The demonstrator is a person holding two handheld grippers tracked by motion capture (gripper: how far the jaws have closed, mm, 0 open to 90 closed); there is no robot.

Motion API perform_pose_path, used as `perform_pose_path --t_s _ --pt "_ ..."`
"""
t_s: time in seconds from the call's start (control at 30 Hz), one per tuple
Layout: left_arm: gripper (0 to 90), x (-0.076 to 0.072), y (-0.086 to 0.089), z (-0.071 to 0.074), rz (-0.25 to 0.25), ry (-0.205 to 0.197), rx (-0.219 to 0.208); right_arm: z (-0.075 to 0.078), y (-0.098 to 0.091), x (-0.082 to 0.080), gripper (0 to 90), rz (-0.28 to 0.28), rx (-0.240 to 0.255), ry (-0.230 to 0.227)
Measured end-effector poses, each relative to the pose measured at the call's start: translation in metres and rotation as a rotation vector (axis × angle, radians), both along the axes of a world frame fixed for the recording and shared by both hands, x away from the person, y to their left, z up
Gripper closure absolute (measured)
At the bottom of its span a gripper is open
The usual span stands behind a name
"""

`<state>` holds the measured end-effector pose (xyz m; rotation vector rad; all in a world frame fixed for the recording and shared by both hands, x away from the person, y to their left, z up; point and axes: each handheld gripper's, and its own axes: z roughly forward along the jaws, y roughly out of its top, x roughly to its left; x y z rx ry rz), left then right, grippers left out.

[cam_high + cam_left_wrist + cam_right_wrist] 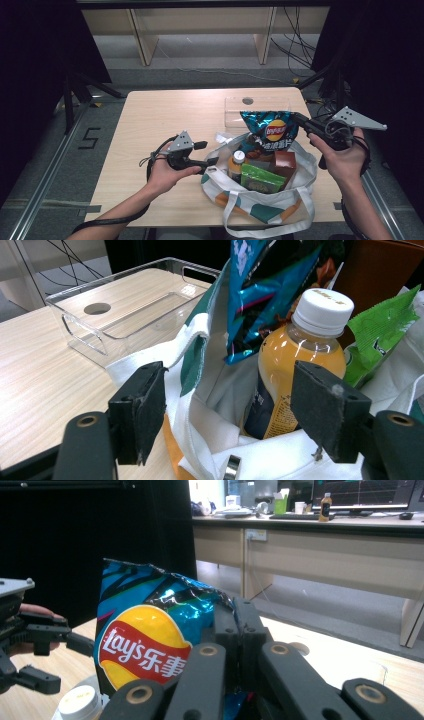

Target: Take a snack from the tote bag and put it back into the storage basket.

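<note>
Lift chip bag (270, 131) straight up, right gripper (299, 120) clamped on its edge, left gripper (212, 161) open beside tote bag (265, 207).

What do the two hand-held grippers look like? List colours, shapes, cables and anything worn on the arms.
The left gripper is black, topped by a grey three-cornered plate, with a black cable trailing back beside the forearm. Its blocky jaws carry dark, worn pads and round rivet holes. The right gripper is the same black build with a grey three-cornered plate and a cable at the wrist. Both forearms are bare, without sleeves.
</note>
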<state>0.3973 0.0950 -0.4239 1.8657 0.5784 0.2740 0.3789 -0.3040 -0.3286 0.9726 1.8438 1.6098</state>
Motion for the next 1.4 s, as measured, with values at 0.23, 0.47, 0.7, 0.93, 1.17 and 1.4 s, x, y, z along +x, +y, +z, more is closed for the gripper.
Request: perform_pose_path --t_s 0.23,0.47,0.7,0.93,1.17,1.4 --pt "29.6 0.0 0.0 0.0 -0.002 -0.002 0.002 0.007 0.0 0.002 90.0 -0.011 0.012 -0.009" --pt "29.5 -0.001 0.0 0.001 0.008 0.002 0.001 0.016 0.0 0.004 90.0 -0.015 0.035 -0.042" --pt "29.5 0.001 -0.001 0.0 -0.003 -0.005 0.008 0.026 0.0 0.002 90.0 -0.021 0.035 -0.061" --pt "29.4 0.0 -0.002 0.0 0.005 0.003 0.005 0.035 -0.002 0.003 90.0 -0.02 0.042 -0.082" --pt "29.4 0.0 -0.002 0.0 0.001 0.002 0.004 0.042 -0.003 0.003 90.0 -0.024 0.044 -0.108" --pt "29.4 0.001 -0.003 -0.001 -0.003 0.002 0.001 0.046 -0.004 0.004 90.0 -0.025 0.047 -0.122"
